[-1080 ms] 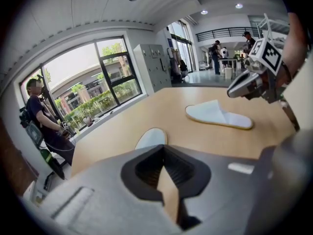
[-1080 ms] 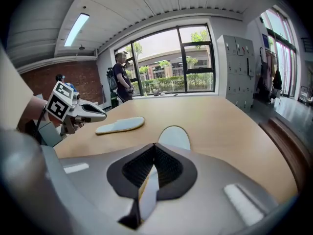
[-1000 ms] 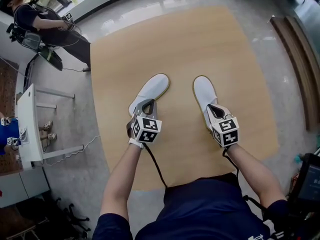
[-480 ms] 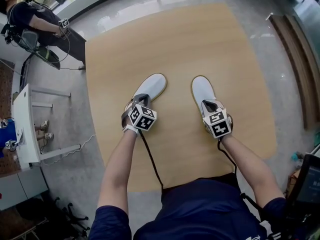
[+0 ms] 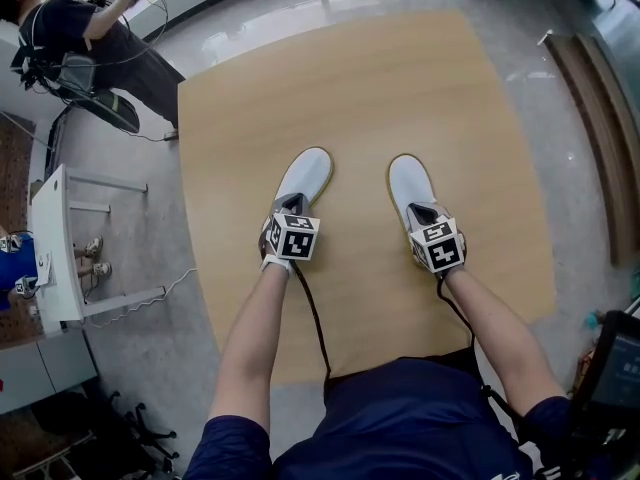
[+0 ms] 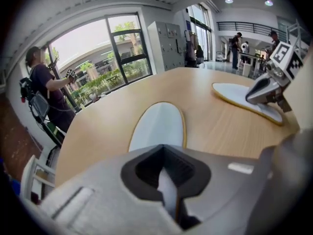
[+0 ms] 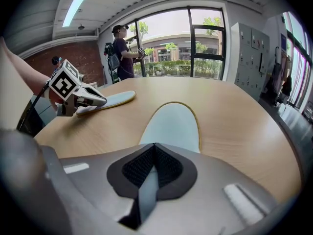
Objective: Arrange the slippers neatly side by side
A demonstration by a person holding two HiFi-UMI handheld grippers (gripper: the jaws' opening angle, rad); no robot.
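Observation:
Two pale slippers with yellow-edged soles lie on the round wooden table (image 5: 350,78), toes pointing away from me. My left gripper (image 5: 289,208) is shut on the heel of the left slipper (image 5: 304,176); in the left gripper view that slipper (image 6: 159,125) stretches ahead of the closed jaws (image 6: 168,182). My right gripper (image 5: 424,215) is shut on the heel of the right slipper (image 5: 408,182), seen as a long sole (image 7: 172,124) in the right gripper view beyond the jaws (image 7: 148,180). A hand's width separates the slippers, and they lie nearly parallel.
A person with equipment (image 5: 90,38) stands on the floor at the far left. A white stand (image 5: 58,253) is left of the table. A wooden bench (image 5: 600,108) runs along the right. Black cables trail from both grippers toward my body.
The left gripper has swung the left slipper's heel to the right, so that slipper now lies straighter and closer to the right one. The right gripper has barely moved.

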